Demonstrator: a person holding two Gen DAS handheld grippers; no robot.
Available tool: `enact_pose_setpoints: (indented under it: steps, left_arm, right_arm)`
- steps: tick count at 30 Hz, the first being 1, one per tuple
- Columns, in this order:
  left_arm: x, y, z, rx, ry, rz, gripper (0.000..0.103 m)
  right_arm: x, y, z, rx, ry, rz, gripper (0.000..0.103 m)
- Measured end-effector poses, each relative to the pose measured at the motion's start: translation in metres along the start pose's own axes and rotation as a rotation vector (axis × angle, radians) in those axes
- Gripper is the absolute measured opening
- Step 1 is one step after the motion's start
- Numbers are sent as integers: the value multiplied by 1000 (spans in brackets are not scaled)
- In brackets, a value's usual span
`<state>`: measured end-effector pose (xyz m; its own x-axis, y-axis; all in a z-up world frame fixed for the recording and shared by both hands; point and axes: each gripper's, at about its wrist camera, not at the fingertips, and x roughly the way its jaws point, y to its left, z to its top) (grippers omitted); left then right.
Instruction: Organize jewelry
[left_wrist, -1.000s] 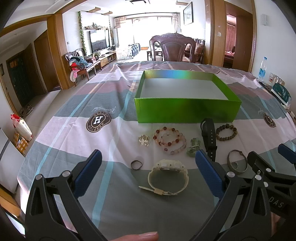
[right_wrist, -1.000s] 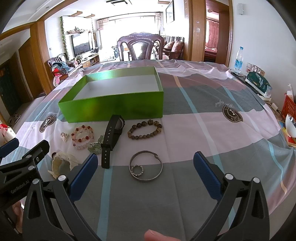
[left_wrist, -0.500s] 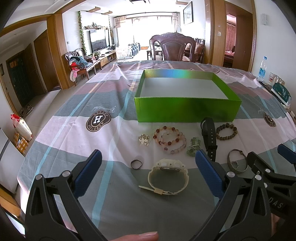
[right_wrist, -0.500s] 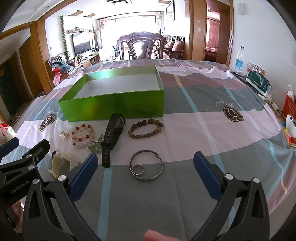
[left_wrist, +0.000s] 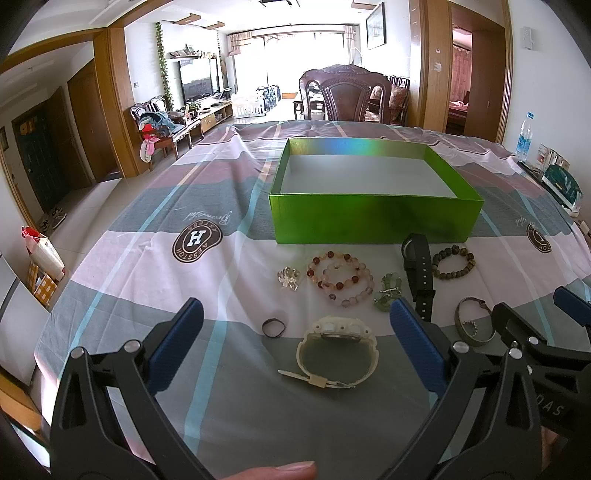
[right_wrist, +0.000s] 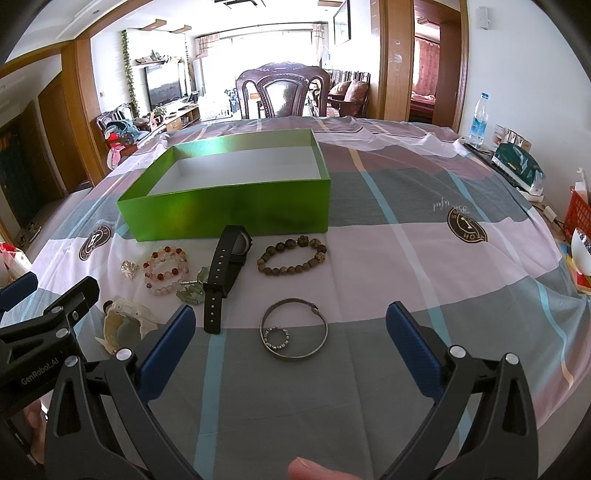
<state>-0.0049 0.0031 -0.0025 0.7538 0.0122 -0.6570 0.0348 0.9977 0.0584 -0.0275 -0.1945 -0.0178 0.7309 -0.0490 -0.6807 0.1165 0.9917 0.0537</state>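
Note:
An empty green box (left_wrist: 373, 221) (right_wrist: 229, 210) stands on the striped tablecloth. In front of it lie a black watch (left_wrist: 419, 273) (right_wrist: 225, 273), a brown bead bracelet (left_wrist: 453, 261) (right_wrist: 293, 254), a pink-and-red bead bracelet (left_wrist: 340, 278) (right_wrist: 165, 271), a green stone piece (left_wrist: 388, 295), a small clear charm (left_wrist: 288, 277) and a small dark ring (left_wrist: 274, 328). My left gripper (left_wrist: 295, 332) is open just short of a white watch (left_wrist: 338, 350). Open too, my right gripper (right_wrist: 291, 339) hangs near a silver bangle (right_wrist: 294, 334) with a small ring (right_wrist: 279, 336) inside.
A dark wooden chair (left_wrist: 345, 92) stands behind the table's far edge. At the right edge are a water bottle (right_wrist: 479, 118), a green packet (right_wrist: 519, 162) and a red basket (right_wrist: 578, 214). A thumb tip (left_wrist: 280, 470) shows at the bottom.
Both views have shifted very slightly, so the jewelry sits a touch higher in frame. Nothing was picked up or moved on the cloth.

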Motion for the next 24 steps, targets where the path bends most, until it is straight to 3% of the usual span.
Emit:
enact_pose_setpoints:
  steps: [9, 12, 16, 18, 19, 22, 24]
  left_arm:
    - [2, 4, -1, -2, 10, -1, 100]
    - [18, 15, -4, -1, 78, 8, 100]
    - [41, 24, -12, 23, 189, -2, 100]
    - [47, 28, -16, 24, 216, -21, 99]
    - [49, 28, -15, 24, 224, -27, 95]
    - [54, 31, -15, 20, 254, -48, 83]
    - [51, 31, -15, 33, 255, -45, 83]
  right_arm:
    - [0, 1, -1, -3, 1, -4, 100]
    - [11, -4, -7, -14, 47, -40, 100]
    - [36, -23, -19, -13, 173, -24, 100]
    - [39, -28, -25, -4, 193, -28, 99]
    - [41, -30, -28, 8, 205, -10, 97]
    - [40, -32, -27, 30, 219, 22, 77]
    - [37, -28, -24, 23, 212, 27, 71]
